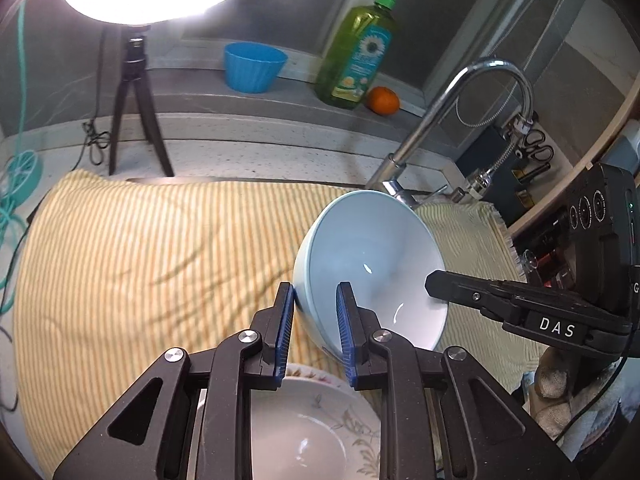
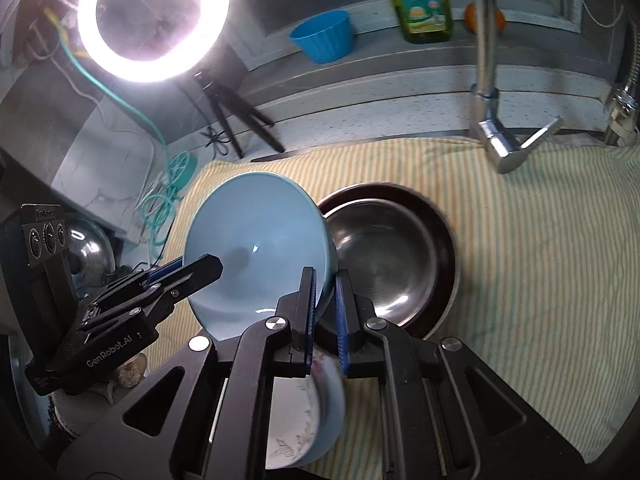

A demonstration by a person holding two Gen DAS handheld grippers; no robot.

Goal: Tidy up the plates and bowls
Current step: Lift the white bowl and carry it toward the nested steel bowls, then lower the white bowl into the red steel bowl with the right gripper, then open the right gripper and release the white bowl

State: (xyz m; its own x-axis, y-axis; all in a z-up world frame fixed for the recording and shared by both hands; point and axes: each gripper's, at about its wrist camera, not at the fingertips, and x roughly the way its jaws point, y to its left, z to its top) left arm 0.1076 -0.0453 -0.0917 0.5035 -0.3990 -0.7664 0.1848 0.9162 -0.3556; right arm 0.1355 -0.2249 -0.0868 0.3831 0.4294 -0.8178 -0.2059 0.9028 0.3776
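With both grippers' fingers, left [image 1: 314, 300] and right [image 2: 326, 300], clamped on the bowl's [image 2: 256, 256] opposite rims, we should keep it level while lowering it.

A home kitchen: chrome faucet [image 1: 460, 120], dish soap bottle [image 1: 360, 52], speckled stone counter [image 1: 280, 156].

Blue bowl [image 2: 256, 248] looks like glossy glazed ceramic, and the steel bowl [image 2: 384, 264] at its 3 o'clock is shiny metal. Striped cloth [image 1: 160, 248] is matt and ribbed, faucet [image 1: 480, 92] is polished chrome.
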